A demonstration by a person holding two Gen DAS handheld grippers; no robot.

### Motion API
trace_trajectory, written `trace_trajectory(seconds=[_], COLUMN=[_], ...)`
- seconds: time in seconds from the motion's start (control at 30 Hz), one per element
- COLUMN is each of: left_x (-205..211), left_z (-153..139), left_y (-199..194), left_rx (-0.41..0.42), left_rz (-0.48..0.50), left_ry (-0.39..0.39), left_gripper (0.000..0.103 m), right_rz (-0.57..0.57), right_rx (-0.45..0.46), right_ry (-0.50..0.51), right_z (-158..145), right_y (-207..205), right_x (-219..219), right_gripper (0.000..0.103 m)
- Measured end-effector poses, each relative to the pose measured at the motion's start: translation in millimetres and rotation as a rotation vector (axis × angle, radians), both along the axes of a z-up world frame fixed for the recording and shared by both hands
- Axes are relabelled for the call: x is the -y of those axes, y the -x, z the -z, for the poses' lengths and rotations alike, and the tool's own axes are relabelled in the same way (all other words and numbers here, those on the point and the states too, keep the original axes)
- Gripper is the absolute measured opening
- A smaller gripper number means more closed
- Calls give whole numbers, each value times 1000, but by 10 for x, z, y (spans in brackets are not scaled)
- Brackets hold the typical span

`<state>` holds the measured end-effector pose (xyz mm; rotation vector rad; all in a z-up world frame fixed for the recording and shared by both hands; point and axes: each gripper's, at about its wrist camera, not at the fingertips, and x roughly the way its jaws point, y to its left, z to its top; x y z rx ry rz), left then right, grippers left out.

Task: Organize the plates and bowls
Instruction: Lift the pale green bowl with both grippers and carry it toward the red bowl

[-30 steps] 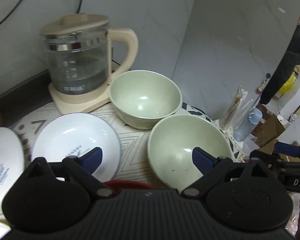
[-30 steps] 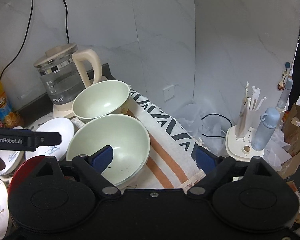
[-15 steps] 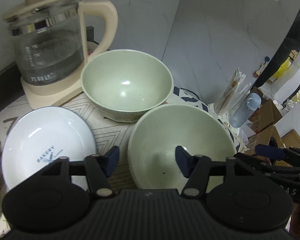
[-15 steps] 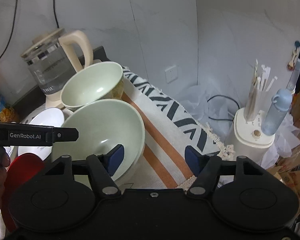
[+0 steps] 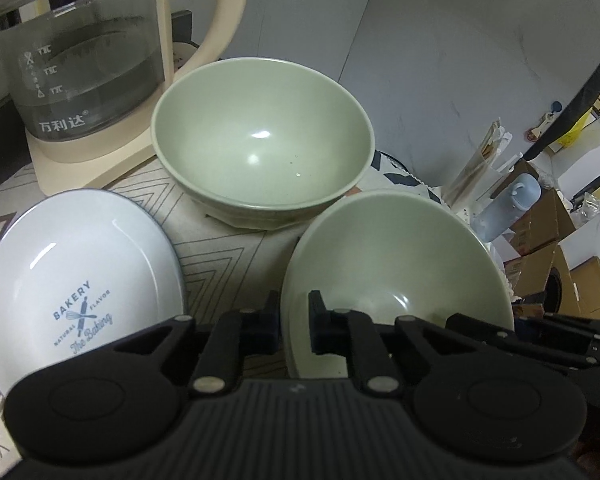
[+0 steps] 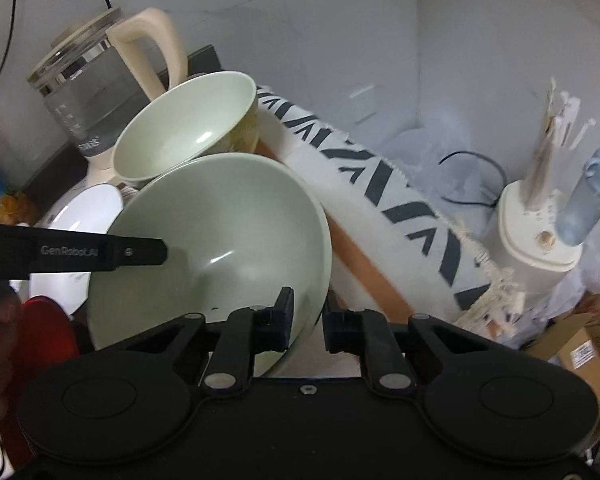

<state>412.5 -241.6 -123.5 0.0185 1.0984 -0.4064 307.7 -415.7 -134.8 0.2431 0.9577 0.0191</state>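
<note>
Both grippers pinch the near green bowl (image 5: 396, 264) w/ narrow fingers, left gripper (image 5: 294, 326) on its left rim, right gripper (image 6: 306, 322) on its right rim, bowl tilted on the counter cloth (image 6: 380, 200) just in front of the 2nd green bowl (image 5: 260, 136), beside the white plate (image 5: 76, 280) & kettle (image 5: 80, 52).

i read "bakery natural flavor the baking" on the white plate (image 5: 72, 280), "万利达" on the kettle (image 5: 80, 60), "genrobot.ai" on my left gripper (image 6: 70, 251).
</note>
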Motion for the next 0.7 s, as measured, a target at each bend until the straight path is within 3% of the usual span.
trace_trajectory(seconds=[0.7], left_x=[-112], left_z=[-605], left_y=[355], left_rx=[139], left_rz=[-56], left_ry=[85], left_gripper=[10], right_rz=[10], right_rx=[172], right_ry=[3], right_z=[-593], right_y=[217], right_x=[49], right_gripper=[13])
